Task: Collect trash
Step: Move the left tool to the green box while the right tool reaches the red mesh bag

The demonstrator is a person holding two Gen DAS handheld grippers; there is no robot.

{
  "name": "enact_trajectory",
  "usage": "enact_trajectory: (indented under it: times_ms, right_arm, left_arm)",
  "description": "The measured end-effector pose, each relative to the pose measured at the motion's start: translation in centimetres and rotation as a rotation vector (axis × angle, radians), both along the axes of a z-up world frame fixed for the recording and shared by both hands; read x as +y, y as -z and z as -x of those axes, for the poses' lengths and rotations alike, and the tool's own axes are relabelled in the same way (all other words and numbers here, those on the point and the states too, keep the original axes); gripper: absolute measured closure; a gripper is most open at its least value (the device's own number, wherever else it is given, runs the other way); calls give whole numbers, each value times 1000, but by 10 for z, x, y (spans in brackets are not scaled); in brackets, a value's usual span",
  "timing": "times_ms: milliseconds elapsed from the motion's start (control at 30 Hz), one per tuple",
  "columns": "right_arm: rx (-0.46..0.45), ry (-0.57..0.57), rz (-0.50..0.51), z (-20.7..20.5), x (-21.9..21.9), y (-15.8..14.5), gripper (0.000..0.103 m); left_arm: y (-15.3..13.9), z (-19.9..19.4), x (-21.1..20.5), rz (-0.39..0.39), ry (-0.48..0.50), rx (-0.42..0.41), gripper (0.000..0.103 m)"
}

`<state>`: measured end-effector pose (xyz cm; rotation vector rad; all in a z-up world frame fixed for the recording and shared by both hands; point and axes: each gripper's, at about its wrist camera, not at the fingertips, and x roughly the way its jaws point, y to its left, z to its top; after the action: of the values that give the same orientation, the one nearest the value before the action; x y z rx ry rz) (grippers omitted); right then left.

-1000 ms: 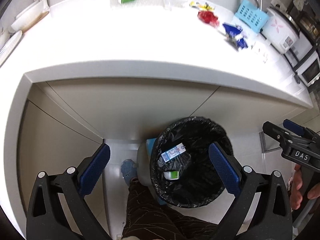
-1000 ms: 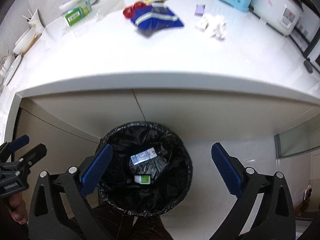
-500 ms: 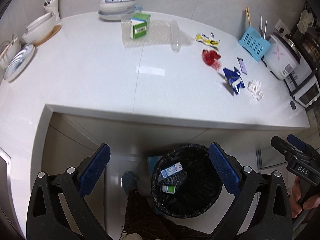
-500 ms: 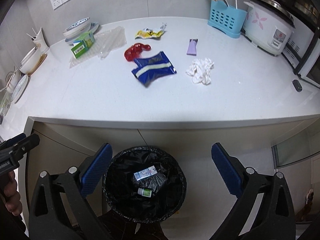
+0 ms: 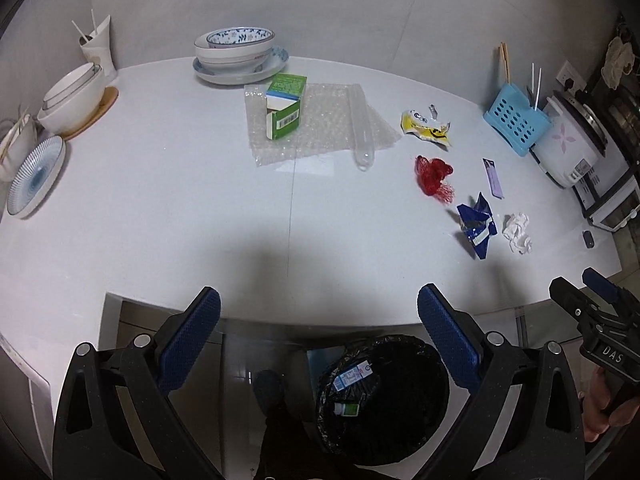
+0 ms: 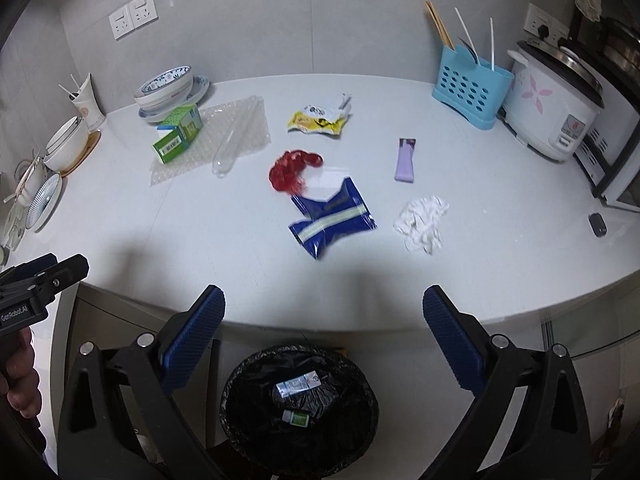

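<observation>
You held both tools above the front edge of the white counter. Your left tool stood wide open with nothing between its blue pads, and your right tool was just as wide open and empty.

Below the counter edge stood the bin, lined with a black bag. Inside it lay a small blue-and-white carton and a little green-labelled bottle.

The rest of the trash lay on the counter. Nearest your right tool was a crumpled blue wrapper with a pale stripe. Just beyond it, on the left, sat a bunch of red netting; whether the two touched I could not tell. To the wrapper's right lay a wad of white tissue, and beyond that a flat purple packet. A yellow snack bag lay farther back.

On the left side, a green box stood on a sheet of bubble wrap, with a clear plastic tube lying along the sheet.

Stacked bowls sat at the back by the wall. At the right end stood a blue utensil basket beside a white rice cooker.
</observation>
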<state>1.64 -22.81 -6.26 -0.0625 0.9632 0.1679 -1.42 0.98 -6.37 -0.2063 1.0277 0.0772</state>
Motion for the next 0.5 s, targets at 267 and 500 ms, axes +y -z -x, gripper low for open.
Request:
enact_trajectory:
  times_ms: [267, 500]
  right_arm:
    - [8, -1, 12, -49, 28, -5, 8]
    - [39, 9, 28, -96, 52, 5, 8]
  left_arm:
    - [-9, -52, 22, -3, 10, -3, 7]
    - [-3, -106, 47, 10, 5, 9, 7]
